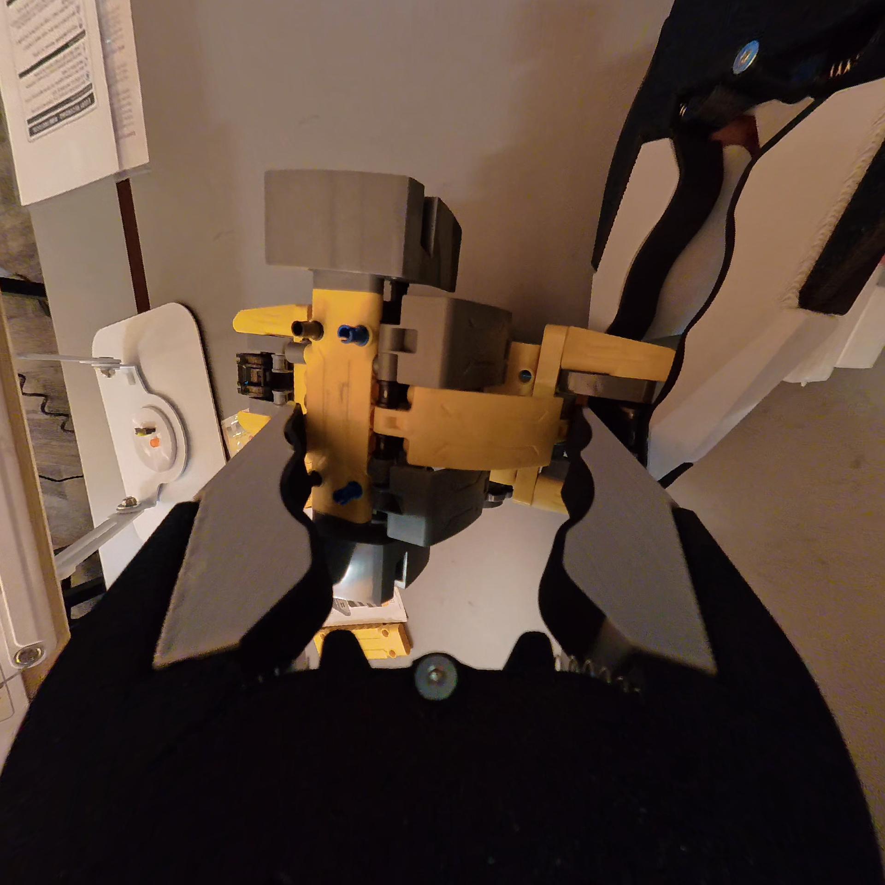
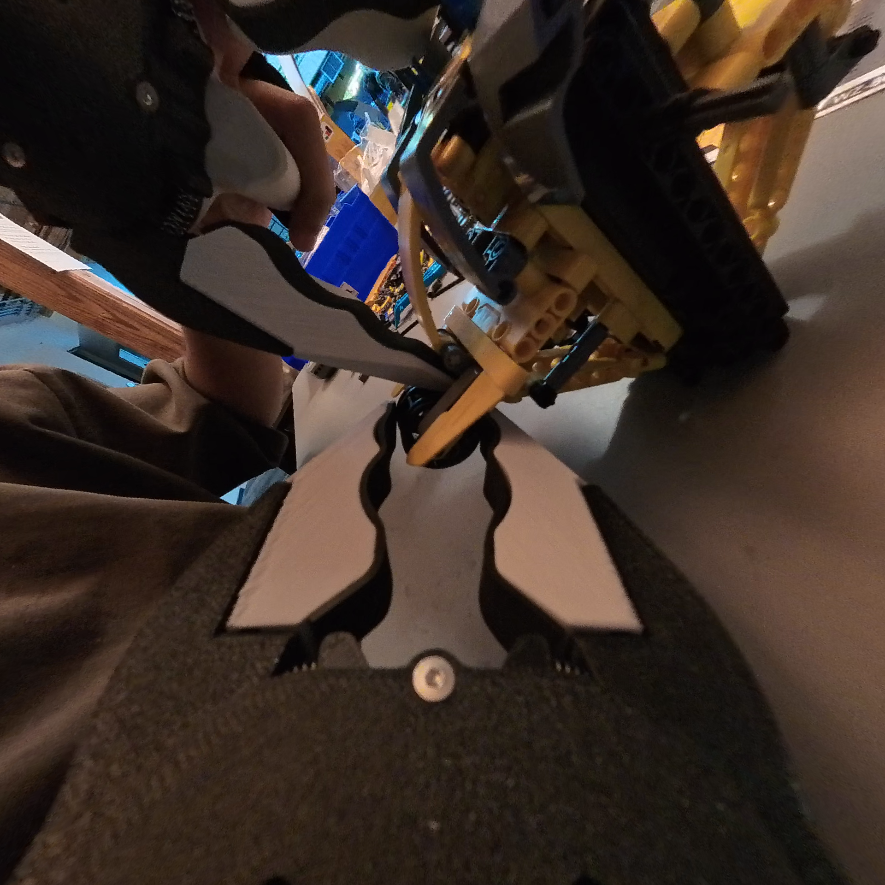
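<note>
A yellow and grey brick-built model with blue pins is held off the grey table. My left gripper is shut on its yellow middle, one fingertip on each side. My right gripper is closed around a small black round part and a tan pointed piece at the model's end. The model fills the upper right of the right wrist view. The right gripper also shows at the upper right of the left wrist view. The left gripper's finger shows in the right wrist view, held by a hand.
A white bracket plate with metal strips stands left of the model. Printed papers hang at the top left. A yellow toothed piece and a booklet lie below the model. Blue bins, a wooden edge and a brown sleeve lie behind.
</note>
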A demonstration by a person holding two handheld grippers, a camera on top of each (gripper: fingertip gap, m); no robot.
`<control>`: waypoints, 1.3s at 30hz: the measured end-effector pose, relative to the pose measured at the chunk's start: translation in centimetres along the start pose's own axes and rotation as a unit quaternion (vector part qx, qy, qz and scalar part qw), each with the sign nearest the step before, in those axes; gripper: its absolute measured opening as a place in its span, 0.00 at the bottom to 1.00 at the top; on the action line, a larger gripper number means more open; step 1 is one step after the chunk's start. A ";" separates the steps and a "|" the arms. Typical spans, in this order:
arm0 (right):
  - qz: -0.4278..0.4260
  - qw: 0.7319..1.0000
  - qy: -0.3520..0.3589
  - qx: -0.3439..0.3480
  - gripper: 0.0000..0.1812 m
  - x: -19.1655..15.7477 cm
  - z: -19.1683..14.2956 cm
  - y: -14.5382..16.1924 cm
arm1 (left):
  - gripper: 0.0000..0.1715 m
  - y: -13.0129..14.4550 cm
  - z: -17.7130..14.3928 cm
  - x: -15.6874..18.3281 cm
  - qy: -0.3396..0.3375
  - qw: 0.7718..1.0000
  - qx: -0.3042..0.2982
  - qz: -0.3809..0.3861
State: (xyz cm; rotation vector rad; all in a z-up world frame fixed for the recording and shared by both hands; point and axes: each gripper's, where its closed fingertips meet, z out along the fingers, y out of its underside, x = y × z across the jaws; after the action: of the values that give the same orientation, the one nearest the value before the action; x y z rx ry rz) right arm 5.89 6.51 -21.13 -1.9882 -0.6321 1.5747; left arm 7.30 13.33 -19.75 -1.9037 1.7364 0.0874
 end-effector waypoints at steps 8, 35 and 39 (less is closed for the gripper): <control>0.005 1.000 0.006 -0.004 0.19 0.3 0.1 0.0 | 0.62 -0.1 0.1 -0.1 -0.019 1.000 -0.009 0.011; -0.021 0.999 0.016 0.041 0.31 0.7 -2.3 -1.3 | 0.66 0.5 -4.7 -1.2 -0.003 0.967 0.182 -0.180; -0.039 0.995 0.026 0.083 0.35 1.0 -4.1 -2.4 | 0.63 0.9 -5.7 -0.6 0.032 0.921 0.279 -0.269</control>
State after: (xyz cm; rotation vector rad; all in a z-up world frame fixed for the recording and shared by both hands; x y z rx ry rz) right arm 10.01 8.47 -19.49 -1.8536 -0.5349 1.4735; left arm 4.55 11.34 -15.00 -1.8645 1.0504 -0.6152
